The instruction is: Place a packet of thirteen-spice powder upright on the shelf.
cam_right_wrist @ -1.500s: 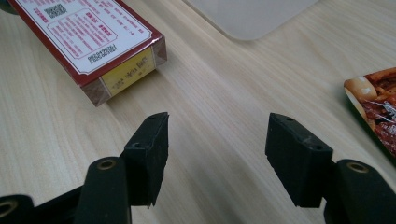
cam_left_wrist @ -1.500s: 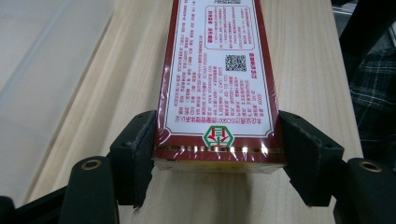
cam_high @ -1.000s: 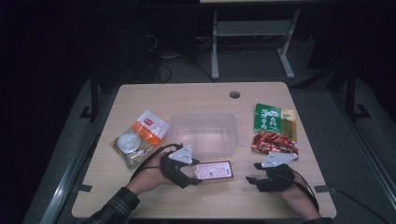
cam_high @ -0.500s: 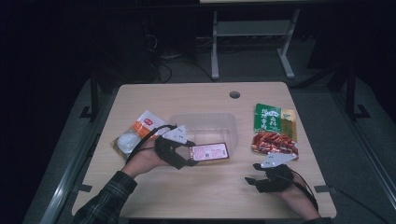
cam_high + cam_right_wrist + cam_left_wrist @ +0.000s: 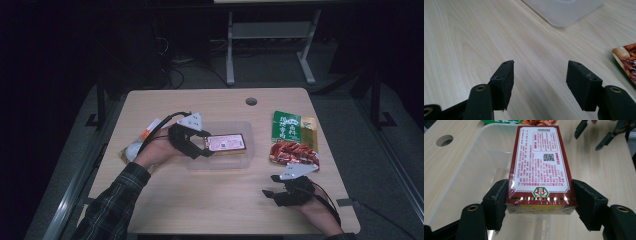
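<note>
We are watching the left tool (image 5: 202,148) carrying the red box (image 5: 226,142), clamped between its pads, toward twelve o'clock, over the clear tray (image 5: 248,158); our right tool (image 5: 274,192) is resting open on the counter (image 5: 210,195).

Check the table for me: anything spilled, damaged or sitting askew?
Nothing stands out. The left gripper holds the red box squarely over the clear tray; the snack packets lie flat and intact.

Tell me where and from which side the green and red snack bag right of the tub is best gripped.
The snack bag lies flat on the table, so its near short edge is probably best, approached low from the person's side by the open right gripper just in front of it.
</note>
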